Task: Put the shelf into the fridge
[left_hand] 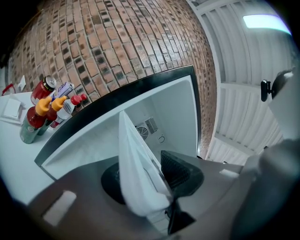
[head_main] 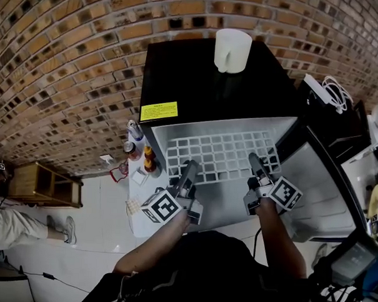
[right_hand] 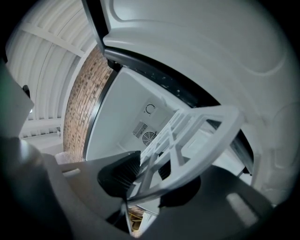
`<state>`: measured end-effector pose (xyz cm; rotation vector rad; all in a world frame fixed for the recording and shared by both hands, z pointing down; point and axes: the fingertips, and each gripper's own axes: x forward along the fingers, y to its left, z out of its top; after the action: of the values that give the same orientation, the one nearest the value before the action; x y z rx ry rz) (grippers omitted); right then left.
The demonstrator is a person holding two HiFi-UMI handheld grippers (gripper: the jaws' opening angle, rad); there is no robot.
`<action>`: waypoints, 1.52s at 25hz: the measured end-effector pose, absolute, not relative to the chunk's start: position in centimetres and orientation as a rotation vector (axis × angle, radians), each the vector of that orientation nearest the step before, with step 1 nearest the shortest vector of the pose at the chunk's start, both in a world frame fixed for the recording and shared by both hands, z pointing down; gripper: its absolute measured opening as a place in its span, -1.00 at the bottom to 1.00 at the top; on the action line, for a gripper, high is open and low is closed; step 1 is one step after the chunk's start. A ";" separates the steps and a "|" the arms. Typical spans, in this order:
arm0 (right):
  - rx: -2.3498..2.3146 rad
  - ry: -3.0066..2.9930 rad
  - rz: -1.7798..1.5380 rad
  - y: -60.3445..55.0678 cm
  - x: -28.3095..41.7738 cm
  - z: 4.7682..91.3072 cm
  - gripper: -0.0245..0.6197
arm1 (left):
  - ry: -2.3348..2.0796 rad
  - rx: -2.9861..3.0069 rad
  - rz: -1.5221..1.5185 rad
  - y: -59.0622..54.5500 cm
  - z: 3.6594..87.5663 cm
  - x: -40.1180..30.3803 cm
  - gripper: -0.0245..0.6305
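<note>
**Head view.**
- Item: shelf [head_main: 221, 156], a white flat grid of square openings with a solid rim.
- Place: level in front of the open fridge [head_main: 204, 79]. Its far edge is at the mouth of the cavity, and how deep it reaches cannot be told.
- Long axis: across the opening, from left to right.
- The shelf lies straight ahead of both tongs, which sit on its near edge.
- Left gripper [head_main: 189, 169]: near the left corner.
- Right gripper [head_main: 256, 164]: toward the right corner. Neither hand is nearer the fridge than the other.
- Fridge door [head_main: 322, 184]: swung open to the right.
- Also present: a white mug [head_main: 233, 50] on the fridge top and bottles [head_main: 138, 148] on the table to the left.

**Left gripper view.**
- Left gripper [left_hand: 147, 180]: jaws closed on the shelf [left_hand: 136, 168], which is seen edge-on as a white blade between the dark pads.
- The shelf points into the white fridge interior, toward the back-wall vent [left_hand: 146, 129].

**Right gripper view.**
- Right gripper [right_hand: 150, 176]: jaws clamped on the shelf rim [right_hand: 197, 136].
- The grid bars run away from the pads toward the same back wall.

**Judgement.**
- The coming move looks like a straight forward push.
- Both ends should stay level and advance together so the shelf does not skew in the cavity.
</note>
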<state>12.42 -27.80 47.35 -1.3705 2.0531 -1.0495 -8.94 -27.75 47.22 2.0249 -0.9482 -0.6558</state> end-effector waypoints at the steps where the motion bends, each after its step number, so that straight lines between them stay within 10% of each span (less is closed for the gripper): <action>1: -1.380 2.047 -1.049 -27.8 12.5 47.4 -0.51 | -0.958 2.034 -0.658 -27.7 47.1 -9.0 -0.59; 38: -1.477 1.988 -0.965 -31.4 12.8 47.6 -0.49 | -1.164 1.833 -0.762 -30.9 47.6 -6.3 -0.66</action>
<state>12.78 -31.38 47.58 -1.4766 1.9883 -0.9651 -6.33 -30.89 47.58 1.8327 -1.1644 -0.7624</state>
